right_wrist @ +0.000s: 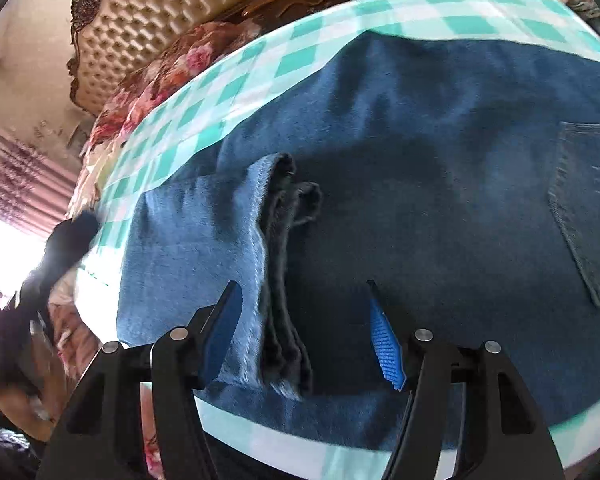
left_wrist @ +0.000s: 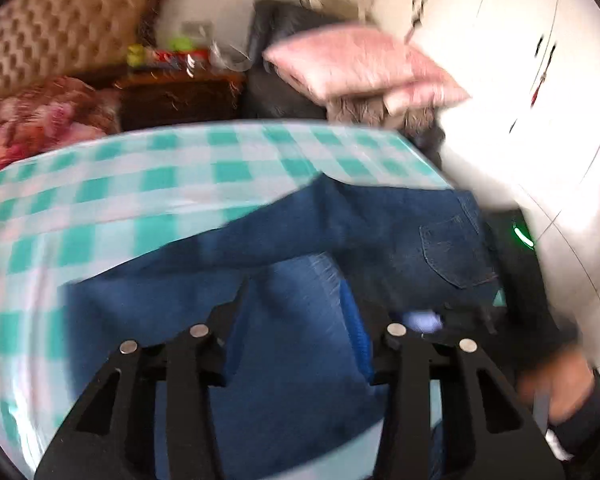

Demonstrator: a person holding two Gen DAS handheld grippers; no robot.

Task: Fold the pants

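Checked cloth (right_wrist: 260, 64) borders jeans (right_wrist: 420, 140) on the far side.

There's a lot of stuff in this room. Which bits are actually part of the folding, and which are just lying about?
Part of the job:
- jeans, partly folded
- checked cloth they lie on
- left hand-held gripper, open
- right hand-held gripper, open over the leg hems

Just lying about:
- pink pillow
- tufted headboard
- floral blanket
- cluttered nightstand
- curtain
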